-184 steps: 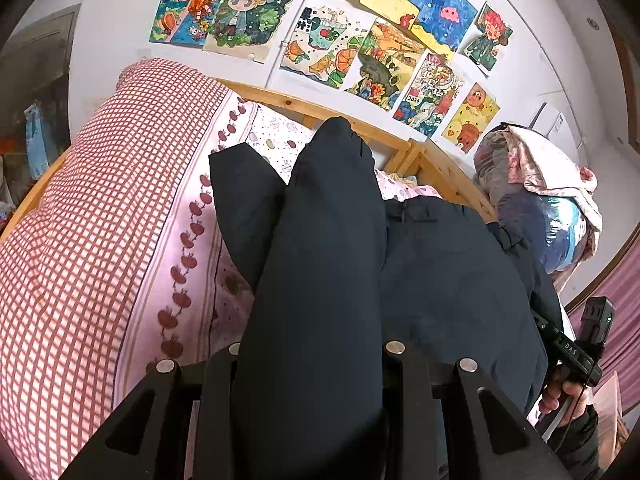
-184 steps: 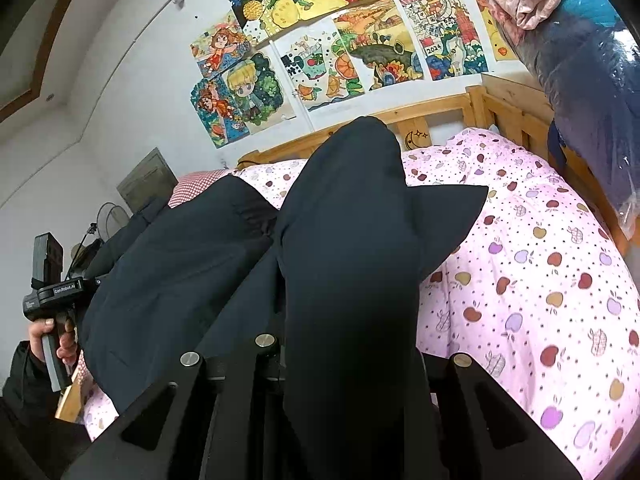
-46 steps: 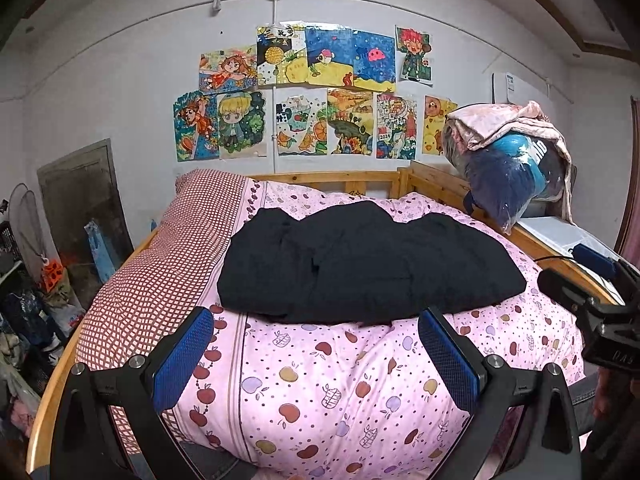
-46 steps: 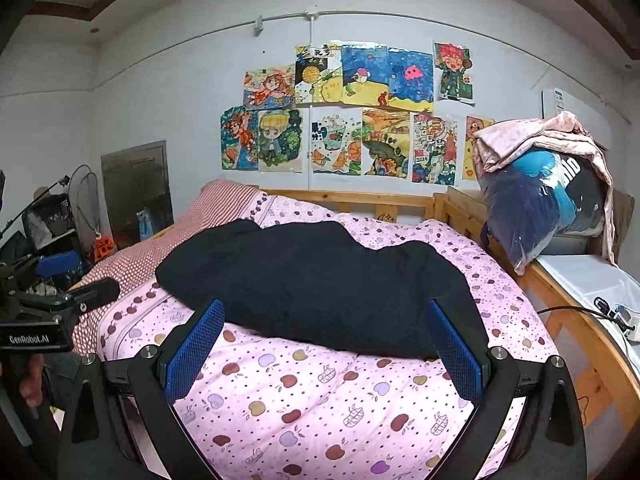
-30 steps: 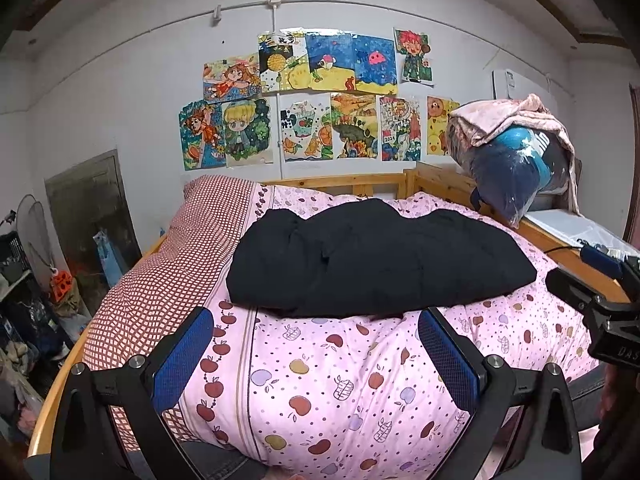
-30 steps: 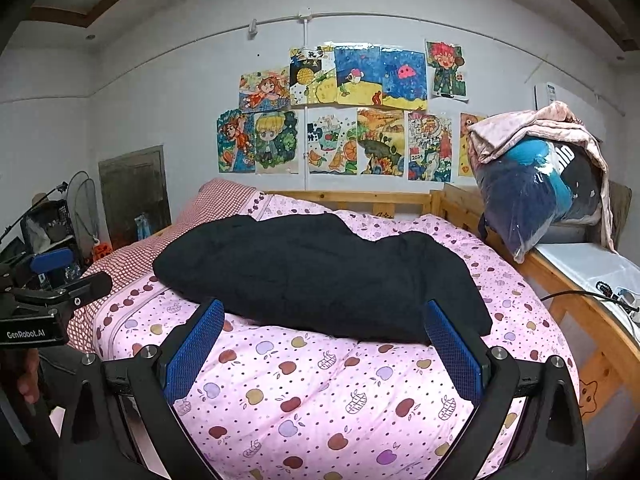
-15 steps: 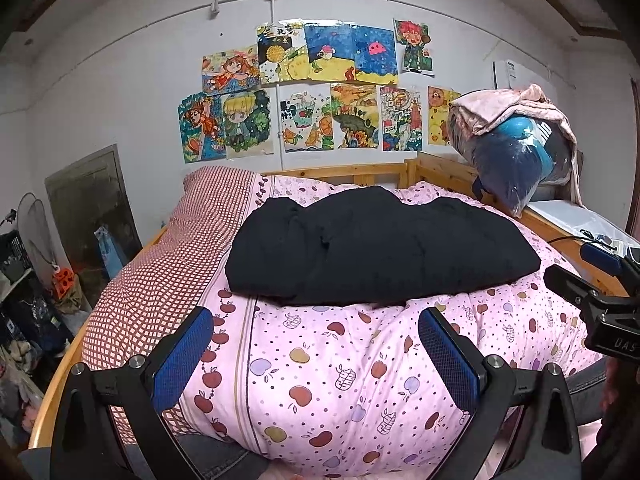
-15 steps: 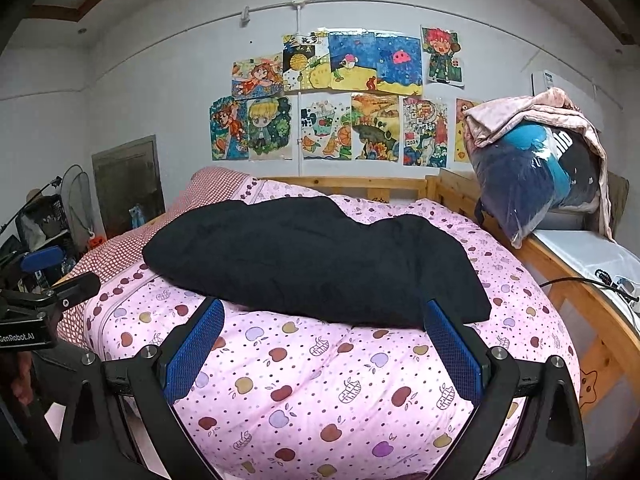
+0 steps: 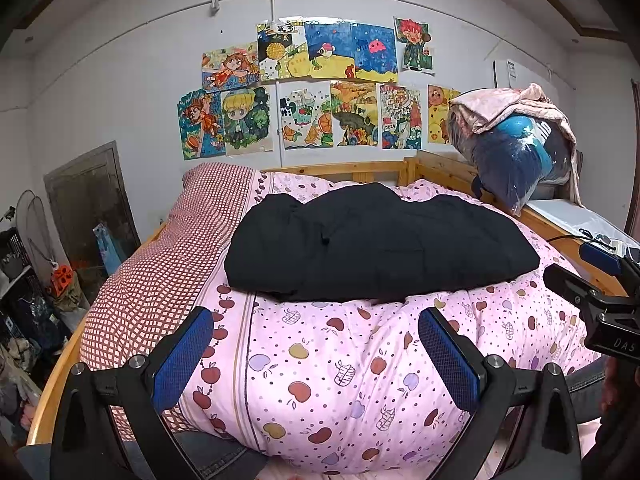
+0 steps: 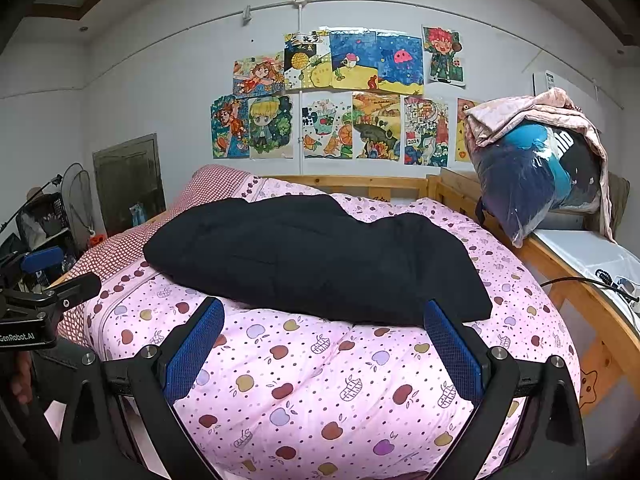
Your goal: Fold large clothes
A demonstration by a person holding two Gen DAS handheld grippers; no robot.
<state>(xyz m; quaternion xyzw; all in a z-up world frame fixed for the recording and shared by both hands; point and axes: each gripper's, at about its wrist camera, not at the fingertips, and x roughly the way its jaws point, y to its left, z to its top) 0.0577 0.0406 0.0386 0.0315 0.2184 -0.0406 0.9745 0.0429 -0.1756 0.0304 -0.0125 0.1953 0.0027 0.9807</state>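
Observation:
A large black garment [image 9: 376, 244] [image 10: 320, 258] lies folded into a wide bundle on the pink apple-print quilt [image 9: 340, 364] [image 10: 320, 384] of a wooden bed. My left gripper [image 9: 316, 356] is open, held back from the bed's near end with nothing between its blue pads. My right gripper [image 10: 326, 350] is open too, well short of the garment and empty. Each gripper shows at the edge of the other's view, held in a hand.
A red checked pillow [image 9: 176, 248] lies along the bed's left side. A wooden headboard [image 10: 360, 184] and drawings on the wall stand behind. A bagged bundle of bedding [image 10: 536, 176] sits on a ledge at the right. Clutter and a fan [image 10: 76, 200] fill the left floor.
Six seconds ago both grippers were shut on the black garment. Since then they let it go and opened. Over the last second both drew back slightly and lowered, the garment staying still.

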